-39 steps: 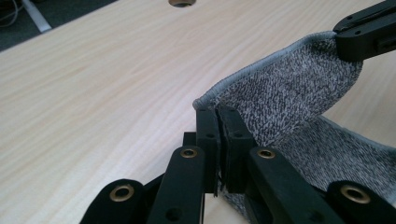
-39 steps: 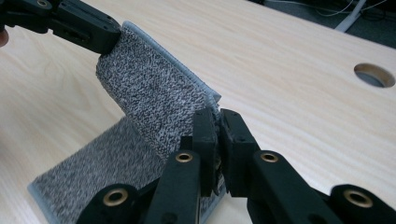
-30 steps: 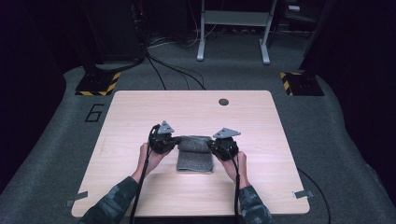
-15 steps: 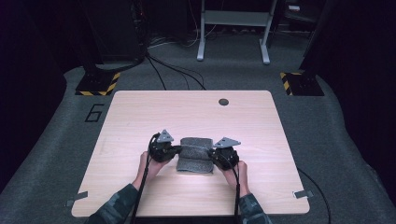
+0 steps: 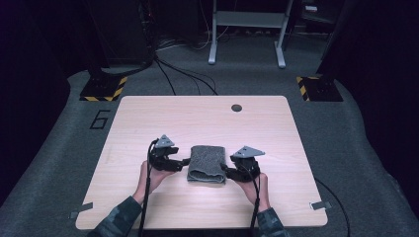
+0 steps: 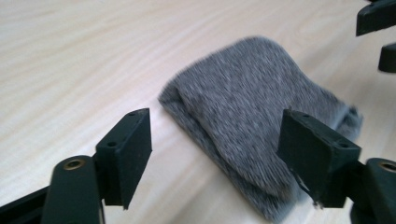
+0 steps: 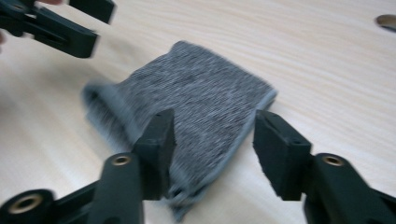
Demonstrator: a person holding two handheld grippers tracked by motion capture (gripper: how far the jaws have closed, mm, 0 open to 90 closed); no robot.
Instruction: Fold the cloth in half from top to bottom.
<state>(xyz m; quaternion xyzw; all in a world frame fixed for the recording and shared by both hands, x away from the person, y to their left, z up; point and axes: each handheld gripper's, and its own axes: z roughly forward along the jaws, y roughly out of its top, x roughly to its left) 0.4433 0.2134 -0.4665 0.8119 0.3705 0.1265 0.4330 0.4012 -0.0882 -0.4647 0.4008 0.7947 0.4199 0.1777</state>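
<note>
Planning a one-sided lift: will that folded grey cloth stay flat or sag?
The folded grey cloth probably sags: its layers slump softly with rounded folds. Its fuzzy weave likely grips the wooden table rather than sliding. Nothing suggests it could roll.

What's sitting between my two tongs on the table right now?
A folded grey cloth lies on the table between the left tongs and the right tongs, clearest in the high view. Both stand open at its sides.
</note>
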